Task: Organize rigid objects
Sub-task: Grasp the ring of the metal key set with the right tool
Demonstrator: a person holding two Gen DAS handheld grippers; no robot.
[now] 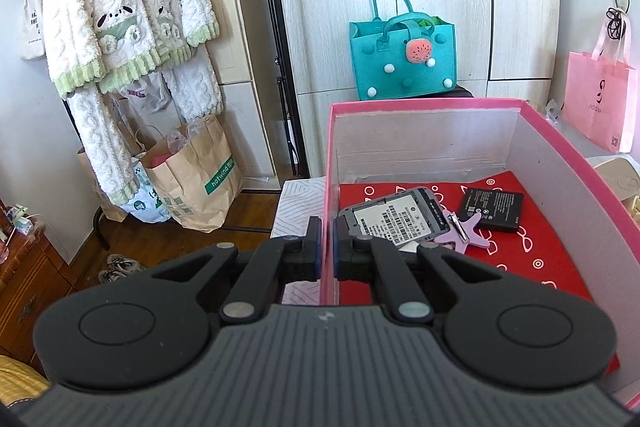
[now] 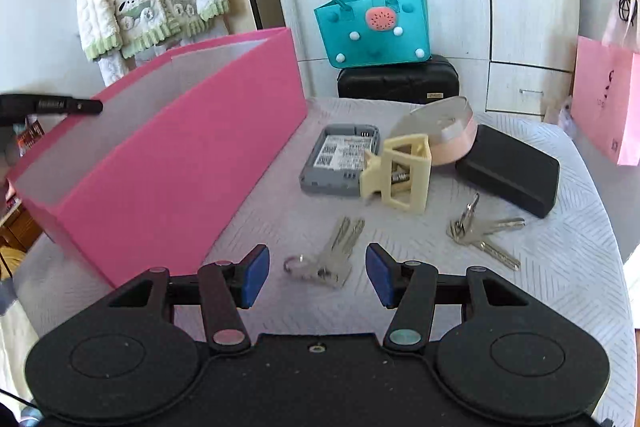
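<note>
We note the right tool (image 2: 316, 275) standing released, nothing between its blue pads (image 2: 256, 273). Directly ahead of the gap, just beyond the pad tips, lies a bunch of keys (image 2: 324, 259) flat on the bed (image 2: 560, 267). The ring is at the near end and the blades run away from us, tilted slightly right, so the long axis runs roughly along the tool's pointing line, not across the jaws. The picture is smeared here, so we judge the ring end as nearest but cannot be sure. We take the keys as the next pick; this tool is clearly the nearer one.

A second key bunch (image 2: 486, 235) lies to the right. Farther on: a grey phone back (image 2: 340, 159) touching a cream hair claw (image 2: 400, 173).

The left tool (image 1: 327, 243) is clenched on the near wall of the pink box (image 1: 560, 155), one finger inside, one outside. Inside the box lie another phone back (image 1: 394, 219), a battery (image 1: 494, 209) and a purple star clip (image 1: 464, 237).
</note>
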